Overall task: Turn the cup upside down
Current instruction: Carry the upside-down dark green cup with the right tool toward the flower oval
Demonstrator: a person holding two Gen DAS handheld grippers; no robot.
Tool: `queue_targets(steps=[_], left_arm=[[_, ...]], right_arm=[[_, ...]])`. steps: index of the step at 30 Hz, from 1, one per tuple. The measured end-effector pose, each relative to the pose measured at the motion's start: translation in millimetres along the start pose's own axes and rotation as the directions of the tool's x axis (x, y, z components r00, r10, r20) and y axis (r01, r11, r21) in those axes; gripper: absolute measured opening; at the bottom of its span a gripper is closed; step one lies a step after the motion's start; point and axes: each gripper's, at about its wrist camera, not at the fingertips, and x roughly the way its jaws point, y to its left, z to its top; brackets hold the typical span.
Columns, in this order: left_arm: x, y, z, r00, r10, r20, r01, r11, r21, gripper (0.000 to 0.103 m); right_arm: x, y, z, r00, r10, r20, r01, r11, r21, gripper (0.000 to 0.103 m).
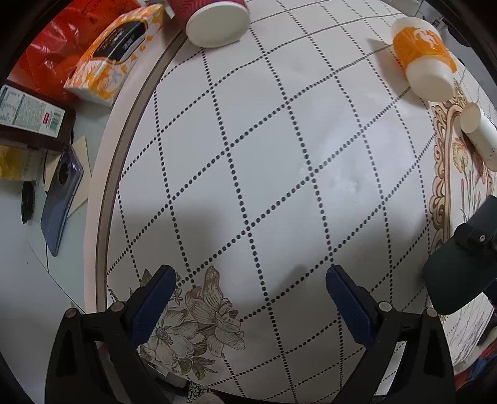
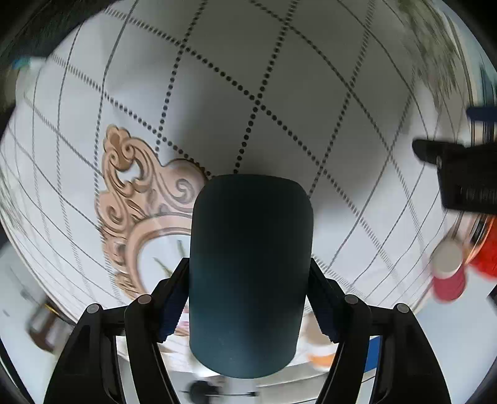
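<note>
My right gripper is shut on a dark teal cup, held above the tablecloth with its closed rounded end pointing away from the camera. The same cup and right gripper show at the right edge of the left wrist view. My left gripper is open and empty above the patterned tablecloth, blue pads wide apart. An orange and white cup, a white cup and a red cup stand upside down at the far side.
A tissue box, a red bag, a dark box and a phone lie left of the table's rim. The left gripper and red cup show blurred at right in the right wrist view.
</note>
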Motion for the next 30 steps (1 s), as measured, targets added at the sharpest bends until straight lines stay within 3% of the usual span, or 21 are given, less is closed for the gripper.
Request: queue_targets(steps=[3, 6, 9, 12, 18, 19, 20, 21, 24, 25, 26, 27, 28, 30], left_arm=[[-4.4, -6.0, 0.6, 1.0, 0.002, 0.01, -0.002, 1.0, 0.016, 0.099], [-10.3, -10.8, 2.7, 1.0, 0.002, 0.018, -0.003, 0.999, 0.033, 0.099], [-12.0, -18.8, 0.7, 1.0, 0.002, 0.029, -0.003, 0.999, 0.051, 0.099], [-17.3, -23.2, -1.6, 0.999, 0.003, 0.041, -0.006, 0.998, 0.067, 0.099], [-22.2, -27.5, -0.8, 0.999, 0.005, 0.052, -0.009, 0.997, 0.081, 0.099], [-22.6, -27.8, -0.9, 0.999, 0.005, 0.054, -0.009, 0.996, 0.084, 0.099], [-23.2, -28.5, -1.7, 0.998, 0.006, 0.056, -0.011, 0.996, 0.086, 0.099], [-25.4, -29.6, -3.0, 0.998, 0.008, 0.06, -0.013, 0.996, 0.088, 0.099], [-34.4, -35.4, -6.4, 0.998, 0.011, 0.066, -0.017, 0.995, 0.096, 0.099], [-36.0, -36.9, -6.4, 0.998, 0.012, 0.069, -0.019, 0.995, 0.101, 0.099], [-40.1, -41.3, -9.4, 0.997, 0.014, 0.071, -0.021, 0.994, 0.104, 0.099], [-44.5, -46.6, -11.1, 0.997, 0.016, 0.073, -0.024, 0.994, 0.109, 0.099], [-46.4, -49.2, -11.4, 0.997, 0.018, 0.075, -0.027, 0.993, 0.115, 0.099], [-47.9, -53.1, -12.2, 0.997, 0.022, 0.077, -0.032, 0.992, 0.125, 0.099]], right_arm=[[-2.9, -4.7, -4.4, 0.997, 0.072, 0.006, -0.072, 0.992, 0.106, 0.072], [-1.2, -8.9, -11.4, 0.985, 0.167, 0.039, -0.172, 0.957, 0.236, 0.072], [2.4, -14.4, -19.3, 0.97, 0.23, 0.084, -0.245, 0.899, 0.363, 0.072], [4.0, -17.7, -30.7, 0.952, 0.269, 0.148, -0.306, 0.812, 0.497, 0.072], [12.0, -34.1, -68.0, 0.907, 0.274, 0.32, -0.417, 0.482, 0.77, 0.072], [14.0, -34.9, -77.3, 0.897, 0.26, 0.357, -0.436, 0.391, 0.81, 0.072], [14.8, -34.8, -82.3, 0.892, 0.248, 0.378, -0.445, 0.338, 0.829, 0.072], [16.0, -34.0, -90.7, 0.883, 0.226, 0.411, -0.46, 0.248, 0.853, 0.072], [17.7, -28.6, -109.2, 0.864, 0.165, 0.475, -0.488, 0.05, 0.871, 0.072], [19.1, -23.8, -115.7, 0.853, 0.136, 0.503, -0.502, -0.044, 0.864, 0.072], [20.1, -19.0, -120.5, 0.845, 0.113, 0.523, -0.513, -0.109, 0.852, 0.072], [20.8, -16.1, -122.7, 0.842, 0.097, 0.531, -0.515, -0.149, 0.844, 0.072], [22.1, -9.2, -125.3, 0.837, 0.068, 0.543, -0.518, -0.219, 0.827, 0.072], [23.3, 5.6, -127.5, 0.829, 0.035, 0.559, -0.525, -0.296, 0.798, 0.072]])
